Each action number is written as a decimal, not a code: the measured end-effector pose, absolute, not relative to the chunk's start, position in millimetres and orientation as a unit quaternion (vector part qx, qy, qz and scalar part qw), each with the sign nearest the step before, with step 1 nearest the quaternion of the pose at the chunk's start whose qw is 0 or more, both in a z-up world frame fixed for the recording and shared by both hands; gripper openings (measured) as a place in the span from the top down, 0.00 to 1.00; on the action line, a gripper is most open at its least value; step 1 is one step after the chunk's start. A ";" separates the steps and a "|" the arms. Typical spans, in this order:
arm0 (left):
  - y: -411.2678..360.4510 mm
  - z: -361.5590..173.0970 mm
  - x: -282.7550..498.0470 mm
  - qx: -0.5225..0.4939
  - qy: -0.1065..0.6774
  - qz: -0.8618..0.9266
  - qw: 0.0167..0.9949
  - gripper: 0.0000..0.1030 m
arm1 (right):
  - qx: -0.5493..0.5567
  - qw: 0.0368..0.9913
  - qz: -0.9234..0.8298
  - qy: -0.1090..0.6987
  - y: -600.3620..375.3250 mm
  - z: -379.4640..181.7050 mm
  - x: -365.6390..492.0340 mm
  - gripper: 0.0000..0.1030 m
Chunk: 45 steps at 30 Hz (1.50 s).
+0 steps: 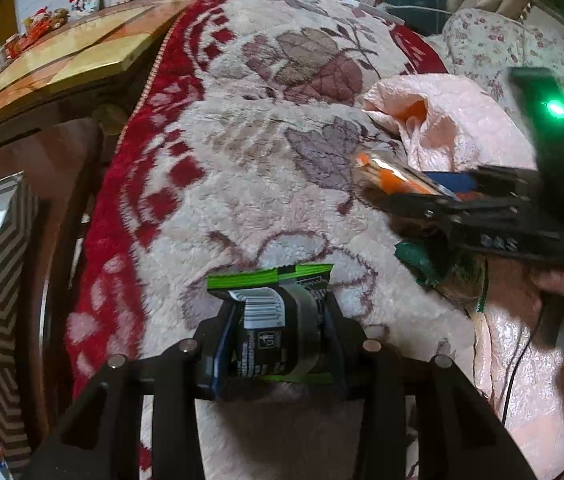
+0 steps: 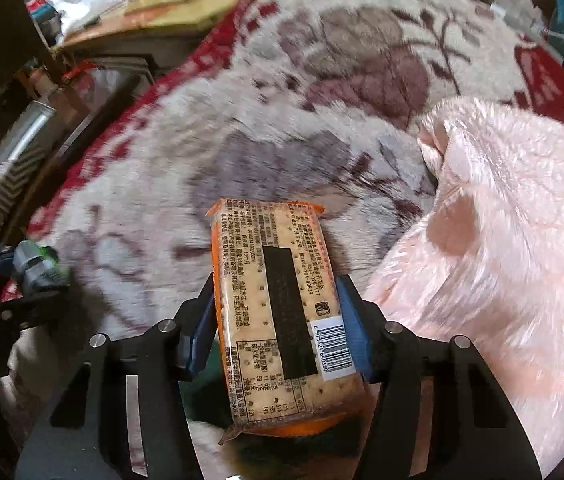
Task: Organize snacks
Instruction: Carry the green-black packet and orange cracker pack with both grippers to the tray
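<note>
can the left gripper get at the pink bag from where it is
Probably not right away: the left gripper is shut on a green snack pack, and the right gripper sits between it and the pink bag.

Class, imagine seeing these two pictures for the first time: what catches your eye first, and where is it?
The orange-edged clear cracker packet fills the middle of the right wrist view, clamped between the right gripper and its blue pads. In the left wrist view, the left gripper grips a small green-and-black snack packet over the cream-and-red floral plush blanket.

Both wrist cameras look steeply down, close over one blanket (image 1: 266, 128).
</note>
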<state>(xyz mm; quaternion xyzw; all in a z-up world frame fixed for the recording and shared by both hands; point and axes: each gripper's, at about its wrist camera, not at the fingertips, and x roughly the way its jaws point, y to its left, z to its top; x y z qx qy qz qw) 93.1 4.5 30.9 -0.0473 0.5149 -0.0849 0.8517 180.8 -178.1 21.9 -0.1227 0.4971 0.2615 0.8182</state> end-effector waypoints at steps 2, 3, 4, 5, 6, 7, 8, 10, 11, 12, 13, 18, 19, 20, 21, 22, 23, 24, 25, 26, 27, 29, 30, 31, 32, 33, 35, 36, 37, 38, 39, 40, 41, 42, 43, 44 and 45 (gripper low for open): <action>9.4 33.3 88.5 -0.048 0.513 -0.077 0.854 0.59 | -0.111 0.829 0.259 0.483 -176.5 30.7 165.9 0.47; 12.0 34.6 85.4 -0.048 0.511 -0.073 0.855 0.59 | -0.103 0.833 0.263 0.476 -174.8 34.9 157.9 0.47; 14.6 35.9 82.4 -0.049 0.510 -0.069 0.856 0.59 | -0.094 0.835 0.268 0.471 -172.4 38.8 151.0 0.47; 17.7 37.3 78.9 -0.049 0.508 -0.065 0.857 0.59 | -0.086 0.838 0.270 0.466 -169.2 42.1 142.9 0.47; 20.5 39.0 75.5 -0.049 0.507 -0.061 0.859 0.59 | -0.081 0.840 0.272 0.462 -164.7 44.9 134.4 0.47; 23.8 40.8 71.8 -0.048 0.505 -0.056 0.860 0.59 | -0.076 0.840 0.276 0.460 -160.2 46.2 129.0 0.47; 27.5 42.9 68.2 -0.047 0.503 -0.051 0.861 0.59 | -0.070 0.840 0.281 0.458 -155.0 47.9 119.5 0.47; 34.6 47.0 61.1 -0.048 0.498 -0.041 0.865 0.59 | -0.060 0.841 0.286 0.455 -144.3 48.8 107.3 0.47; 38.5 49.6 56.7 -0.047 0.495 -0.036 0.867 0.59 | -0.054 0.841 0.289 0.455 -139.9 48.6 103.2 0.47; 42.0 51.9 52.6 -0.046 0.492 -0.031 0.869 0.59 | -0.045 0.841 0.292 0.454 -134.4 48.1 98.9 0.47; 45.7 54.1 48.6 -0.043 0.490 -0.024 0.870 0.59 | -0.034 0.840 0.294 0.454 -130.6 48.9 92.8 0.47; 67.7 65.1 28.9 -0.044 0.477 0.002 0.878 0.59 | -0.004 0.835 0.307 0.456 -112.4 49.1 75.3 0.47; 72.2 66.6 25.3 -0.045 0.476 0.007 0.878 0.59 | -0.001 0.833 0.311 0.457 -107.7 50.0 72.4 0.47; 76.9 68.1 21.4 -0.046 0.474 0.013 0.879 0.59 | 0.001 0.832 0.314 0.457 -102.5 51.4 69.3 0.47; 81.1 69.5 17.7 -0.047 0.472 0.018 0.880 0.59 | 0.001 0.831 0.318 0.456 -97.6 52.9 67.2 0.47; 85.6 70.6 14.3 -0.048 0.471 0.023 0.881 0.59 | 0.001 0.830 0.322 0.456 -92.5 54.3 64.9 0.47; 90.2 71.7 11.1 -0.048 0.470 0.028 0.881 0.59 | 0.001 0.828 0.326 0.456 -86.5 55.8 62.6 0.47; 94.6 72.9 8.1 -0.049 0.468 0.032 0.882 0.59 | 0.001 0.827 0.331 0.455 -80.2 57.5 60.4 0.47; 99.4 74.4 5.2 -0.051 0.466 0.036 0.883 0.59 | -0.001 0.825 0.336 0.454 -74.0 59.4 58.4 0.47; 104.9 76.0 2.2 -0.053 0.464 0.041 0.884 0.59 | -0.006 0.824 0.340 0.453 -67.5 61.3 56.1 0.47; 110.1 77.5 -0.2 -0.056 0.461 0.045 0.884 0.59 | -0.009 0.823 0.344 0.452 -62.5 62.9 54.2 0.47; 122.1 80.9 -5.4 -0.062 0.456 0.055 0.886 0.59 | -0.019 0.820 0.354 0.449 -47.3 67.6 50.5 0.47; 126.9 81.9 -7.3 -0.065 0.454 0.060 0.886 0.59 | -0.022 0.819 0.357 0.448 -41.5 68.8 50.1 0.47; 131.8 82.6 -9.2 -0.068 0.453 0.065 0.887 0.59 | -0.026 0.818 0.361 0.447 -35.2 70.7 49.0 0.47; 137.5 83.1 -11.3 -0.071 0.452 0.070 0.887 0.59 | -0.029 0.816 0.365 0.446 -27.9 72.6 48.1 0.47; 144.0 83.3 -13.2 -0.075 0.451 0.075 0.886 0.59 | -0.033 0.814 0.370 0.446 -21.2 74.2 47.2 0.47; 155.6 83.5 -16.8 -0.082 0.449 0.085 0.885 0.59 | -0.042 0.812 0.377 0.444 -8.0 77.5 45.9 0.47; 160.9 83.4 -18.7 -0.086 0.449 0.090 0.885 0.59 | -0.045 0.810 0.381 0.443 -1.8 79.0 45.5 0.47; 165.6 83.2 -20.7 -0.090 0.448 0.094 0.884 0.59 | -0.049 0.809 0.384 0.443 5.2 80.2 45.3 0.47; 170.9 83.0 -23.0 -0.093 0.447 0.099 0.884 0.59 | -0.052 0.807 0.387 0.443 11.4 81.1 45.6 0.47; 175.8 83.0 -25.0 -0.096 0.446 0.103 0.884 0.59 | -0.054 0.805 0.389 0.443 16.2 82.2 44.9 0.47; 180.9 82.8 -27.5 -0.099 0.446 0.107 0.883 0.59 | -0.056 0.804 0.392 0.444 21.7 82.6 44.7 0.47; 186.9 82.6 -30.2 -0.103 0.445 0.113 0.882 0.59 | -0.060 0.802 0.396 0.444 28.4 83.4 44.3 0.47; 192.0 82.5 -33.2 -0.106 0.444 0.117 0.882 0.59 | -0.065 0.800 0.399 0.444 35.0 84.2 43.6 0.47; 197.7 82.0 -35.7 -0.108 0.444 0.123 0.881 0.59 | -0.071 0.798 0.402 0.443 42.7 85.2 43.1 0.47; 203.7 81.2 -38.7 -0.112 0.443 0.130 0.880 0.59 | -0.074 0.797 0.404 0.442 48.2 86.0 42.0 0.47; 208.2 80.6 -41.0 -0.115 0.443 0.134 0.879 0.59 | -0.077 0.796 0.407 0.442 54.2 86.9 41.6 0.47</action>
